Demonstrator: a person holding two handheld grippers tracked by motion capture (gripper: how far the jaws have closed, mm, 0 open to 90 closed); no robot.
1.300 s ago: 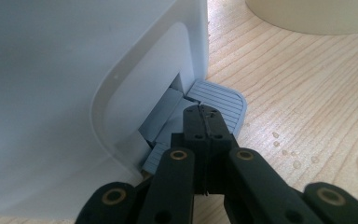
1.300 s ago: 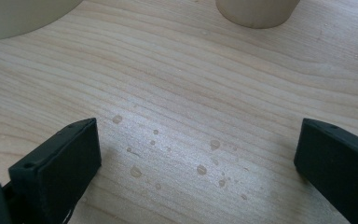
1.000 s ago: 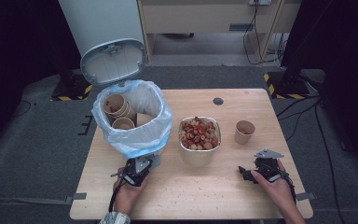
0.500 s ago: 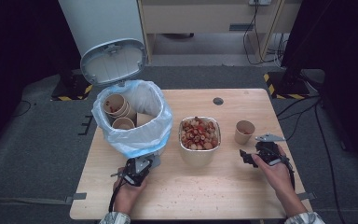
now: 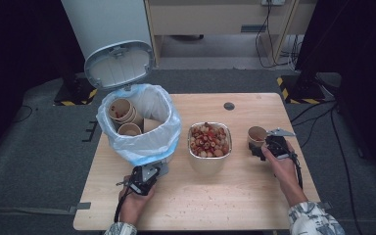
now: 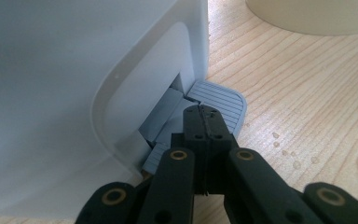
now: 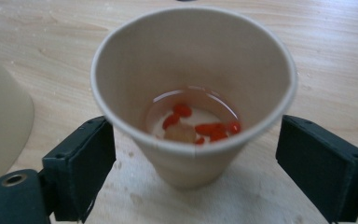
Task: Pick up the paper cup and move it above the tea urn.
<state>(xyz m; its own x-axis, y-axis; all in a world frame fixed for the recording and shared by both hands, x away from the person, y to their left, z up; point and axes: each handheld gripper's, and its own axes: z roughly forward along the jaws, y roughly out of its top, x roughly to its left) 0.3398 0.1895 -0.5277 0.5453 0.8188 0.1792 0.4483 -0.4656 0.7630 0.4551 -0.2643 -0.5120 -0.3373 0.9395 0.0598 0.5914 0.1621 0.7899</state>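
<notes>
You are in the middle of the pick-up step: your right gripper [image 7: 193, 163] straddles the paper cup [image 7: 193, 98] near the right edge of the surface [image 5: 235, 196], just right of the food bowl [image 5: 209, 142]. Its fingers [image 7: 81, 163] have just been closing with the cup between them, but a gap remains on both sides, so nothing is held yet. The cup stands upright with a little liquid and a few red bits at the bottom. Your left gripper [image 6: 204, 122] has its fingers fully shut with nothing between them, tips pressing on the grey pedal [image 6: 219, 100] of the bin [image 5: 139, 122], whose lid [image 5: 120, 63] stands open. Next, I judge, you need to close on the cup gently enough not to crush it, keep it level, and keep the pedal down. The cup's base is hard to make out behind its wall, and the bin's lower body is hidden under the liner.
</notes>
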